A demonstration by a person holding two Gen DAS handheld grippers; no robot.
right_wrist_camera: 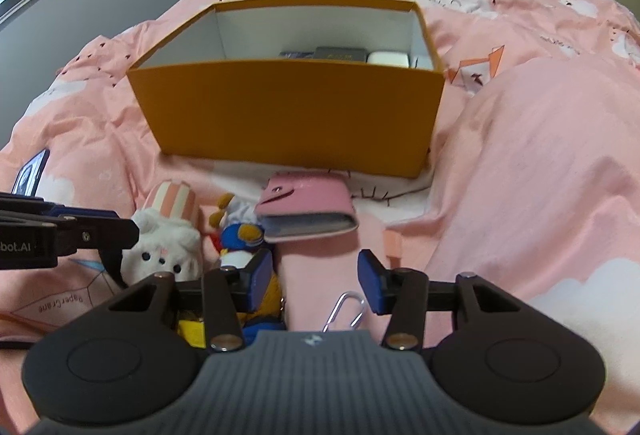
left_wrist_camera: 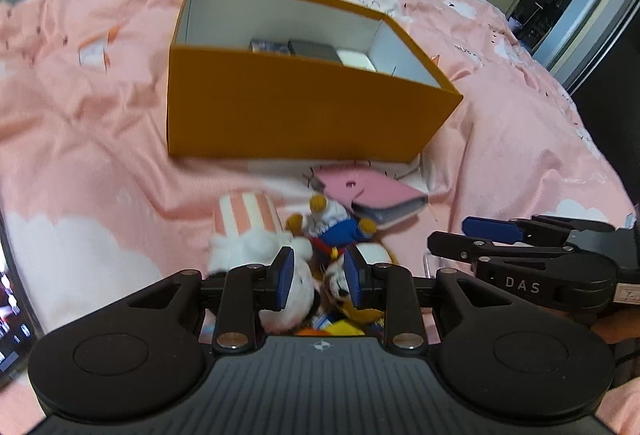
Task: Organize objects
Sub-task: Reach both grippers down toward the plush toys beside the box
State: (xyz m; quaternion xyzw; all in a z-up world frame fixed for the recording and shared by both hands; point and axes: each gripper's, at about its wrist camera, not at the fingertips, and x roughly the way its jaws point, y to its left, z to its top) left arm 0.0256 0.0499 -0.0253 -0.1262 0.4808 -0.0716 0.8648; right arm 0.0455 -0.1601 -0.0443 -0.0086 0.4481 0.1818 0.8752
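Right under your left gripper (left_wrist_camera: 318, 281) sits the toy pile, and its blue pads are parted with nothing pinched between them; they just hover over the white bunny plush (left_wrist_camera: 260, 255) and the small duck doll (left_wrist_camera: 334, 225). Your right gripper (right_wrist_camera: 316, 285) is spread wider and also empty, with bare pink sheet between the pads and a wire paper clip (right_wrist_camera: 346, 311) lying just below them, close to the right pad.

Going big to small from there: the pink bedspread (right_wrist_camera: 540, 175) with its white cloud print covers everything. On it stands the orange box (right_wrist_camera: 292, 115), open at the top, white inside. You can see a few things along its far-right inside end: a dark flat item (right_wrist_camera: 340, 53), a white block (right_wrist_camera: 388, 58) beside it, and something bluish on the left that's too blurry to name.

Right in front of the box lies the pink wallet (right_wrist_camera: 308, 207), flap buttoned, touching or nearly touching the duck doll's head side. Left of that is the bunny, with a pink and white striped piece (right_wrist_camera: 172, 199) above it. Some yellow and blue toys are tucked under the gripper bodies, hard to make out.

Far left on the bed there's a phone (right_wrist_camera: 30, 171), partly cut off by your left gripper's arm in the right wrist view.
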